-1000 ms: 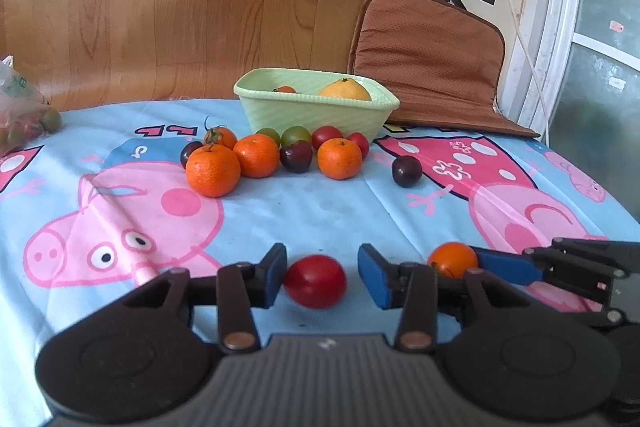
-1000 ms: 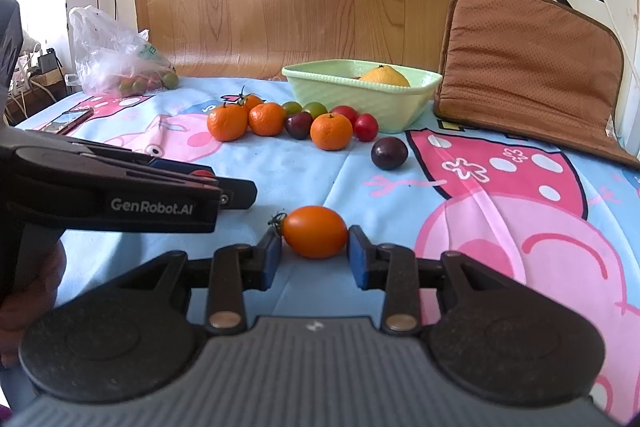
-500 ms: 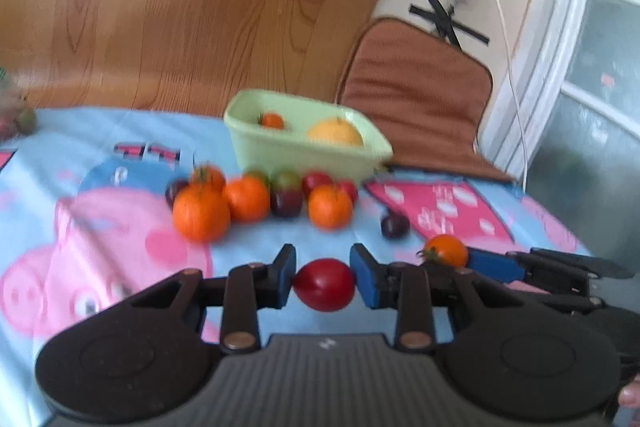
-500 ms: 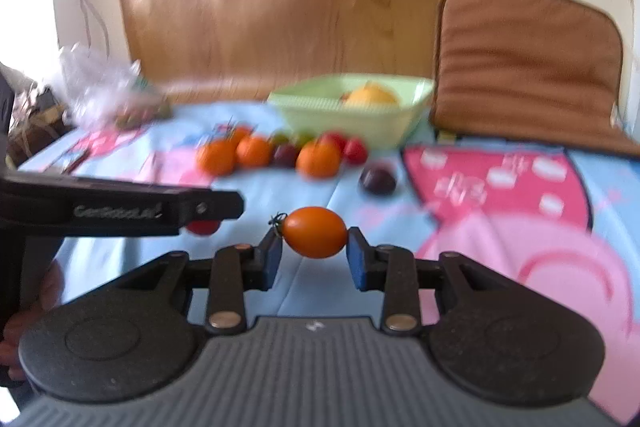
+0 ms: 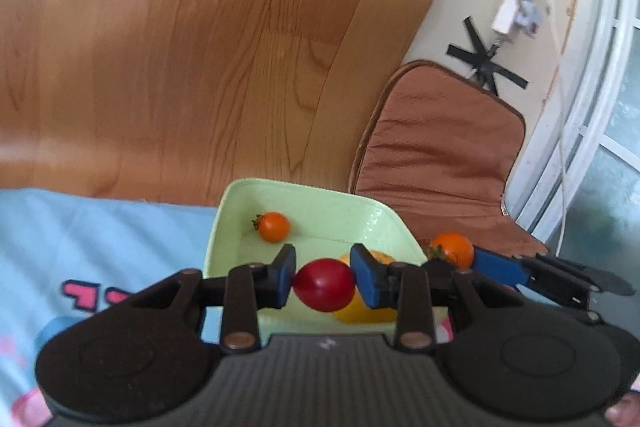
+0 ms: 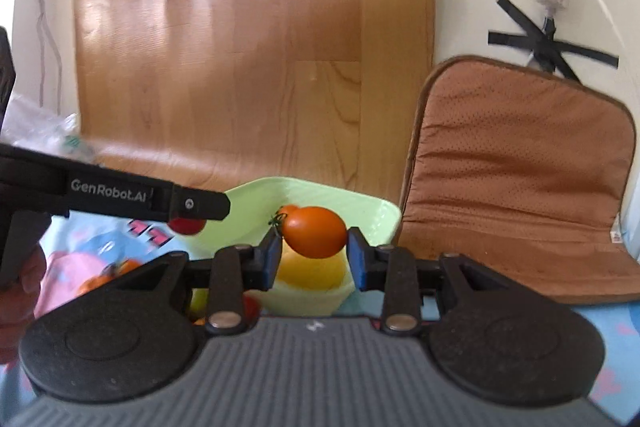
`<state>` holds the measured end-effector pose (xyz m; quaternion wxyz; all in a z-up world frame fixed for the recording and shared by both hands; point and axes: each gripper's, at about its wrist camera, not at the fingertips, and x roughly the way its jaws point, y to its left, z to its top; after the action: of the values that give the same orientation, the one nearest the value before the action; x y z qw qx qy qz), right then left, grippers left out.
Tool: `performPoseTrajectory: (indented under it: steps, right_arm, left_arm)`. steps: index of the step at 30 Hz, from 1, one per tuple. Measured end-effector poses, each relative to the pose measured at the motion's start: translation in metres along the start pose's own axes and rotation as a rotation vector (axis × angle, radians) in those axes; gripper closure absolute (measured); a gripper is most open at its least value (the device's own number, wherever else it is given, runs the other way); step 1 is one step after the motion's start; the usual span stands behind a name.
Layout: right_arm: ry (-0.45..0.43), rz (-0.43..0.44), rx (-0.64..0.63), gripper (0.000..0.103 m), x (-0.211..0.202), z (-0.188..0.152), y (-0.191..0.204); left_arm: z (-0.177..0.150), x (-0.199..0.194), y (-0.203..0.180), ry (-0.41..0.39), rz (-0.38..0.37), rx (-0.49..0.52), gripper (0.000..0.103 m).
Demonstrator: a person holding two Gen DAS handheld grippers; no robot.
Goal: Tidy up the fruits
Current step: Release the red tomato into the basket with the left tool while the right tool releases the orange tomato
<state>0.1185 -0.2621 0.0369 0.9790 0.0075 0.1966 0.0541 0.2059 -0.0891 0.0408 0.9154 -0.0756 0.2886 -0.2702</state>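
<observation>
My left gripper (image 5: 323,277) is shut on a red tomato (image 5: 325,285) and holds it above the light green bowl (image 5: 320,199). The bowl holds a small orange tomato (image 5: 273,226) and a yellow-orange fruit (image 5: 362,310). My right gripper (image 6: 314,254) is shut on an orange tomato (image 6: 316,231) above the same bowl (image 6: 376,215). In the left wrist view the right gripper (image 5: 464,259) with its orange tomato (image 5: 453,249) sits at the bowl's right rim. In the right wrist view the left gripper's black arm (image 6: 120,191) crosses the left side, the red tomato (image 6: 186,225) under it.
A brown cushion (image 6: 520,171) leans on the wall right of the bowl. A wooden board (image 5: 200,47) stands behind it. More fruits (image 6: 104,277) lie blurred on the blue cartoon tablecloth (image 5: 100,227). A plastic bag (image 6: 44,135) lies far left.
Both grippers have lifted their tomatoes off the tablecloth and carried them forward to above the green bowl. The left gripper closed on the red tomato during the move.
</observation>
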Motion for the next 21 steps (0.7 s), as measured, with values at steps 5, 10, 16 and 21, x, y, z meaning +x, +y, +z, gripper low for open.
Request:
performPoseTrajectory:
  steps: [5,10,16,21]
  right_arm:
    - [0.046,0.02,0.097,0.065,0.033,0.007,-0.023]
    - [0.068,0.032,0.115,0.063,0.049,0.004,-0.026]
    - [0.042,0.036,0.126,0.062,0.044,0.002,-0.029]
    - [0.011,0.04,0.152,0.062,0.021,0.001,-0.032]
  left_arm:
    - [0.004,0.033,0.02,0.074,-0.028,-0.1,0.072]
    - [0.003,0.041,0.022,0.065,0.007,-0.085,0.061]
    - [0.002,0.029,0.02,0.042,0.014,-0.095,0.06]
    - [-0.004,-0.013,0.025,-0.016,0.002,-0.108,0.06]
